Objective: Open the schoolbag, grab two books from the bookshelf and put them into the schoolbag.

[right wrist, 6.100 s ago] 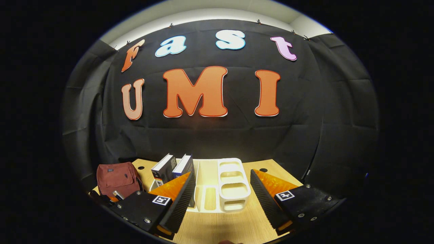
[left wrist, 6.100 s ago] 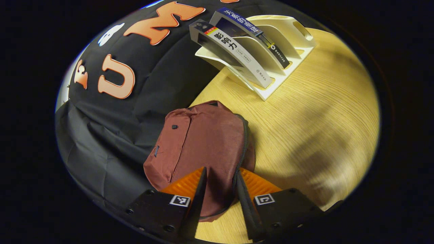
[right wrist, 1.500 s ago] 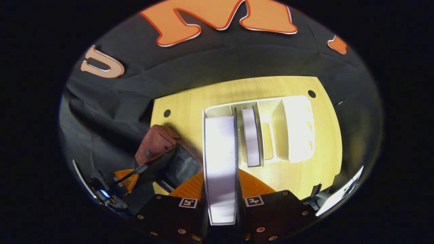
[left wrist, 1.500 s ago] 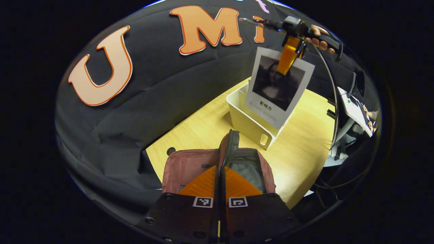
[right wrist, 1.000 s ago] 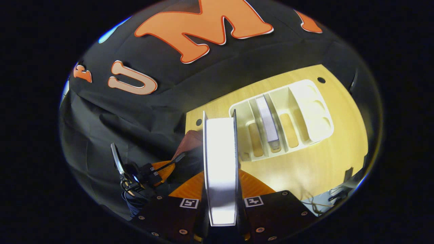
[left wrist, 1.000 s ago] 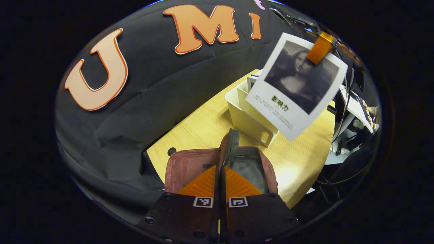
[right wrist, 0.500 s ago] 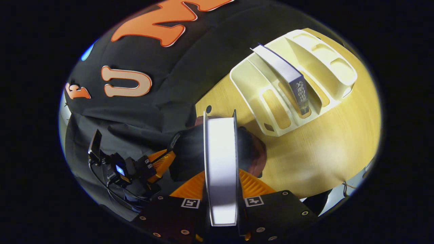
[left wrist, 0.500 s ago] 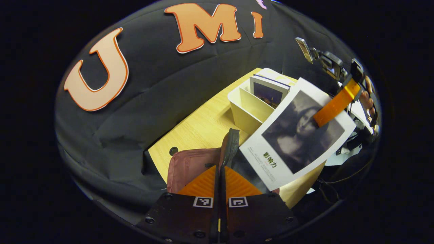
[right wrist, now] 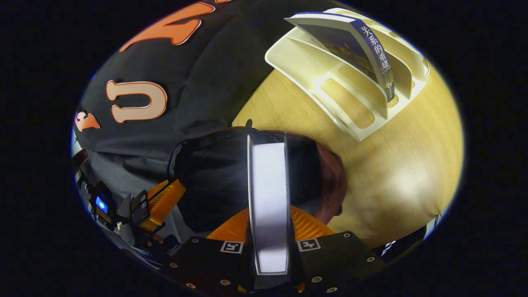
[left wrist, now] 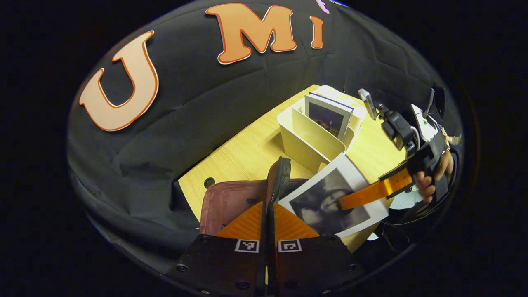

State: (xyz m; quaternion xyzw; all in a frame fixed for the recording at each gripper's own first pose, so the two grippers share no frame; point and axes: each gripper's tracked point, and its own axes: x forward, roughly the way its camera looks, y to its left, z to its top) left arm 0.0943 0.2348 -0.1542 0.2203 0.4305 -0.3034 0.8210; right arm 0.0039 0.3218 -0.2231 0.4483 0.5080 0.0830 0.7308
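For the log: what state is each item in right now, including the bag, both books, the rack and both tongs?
Reddish-brown fabric schoolbag: open, flap held up.
White-covered portrait book: gripped, tilted over the bag's opening.
Dark-covered blue-spined book: leaning in the rack.
Cream plastic book rack: one book left.
Left tongs: shut on the bag's zipper edge.
Right tongs: shut on the portrait book.

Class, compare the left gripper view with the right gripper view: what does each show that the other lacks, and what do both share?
Left gripper view: the held book's front cover, and the hand on the right gripper's handle. Right gripper view: that book's page edge between the jaws, and the shelved book's spine. Both: the open schoolbag, the bookshelf and the wooden table.
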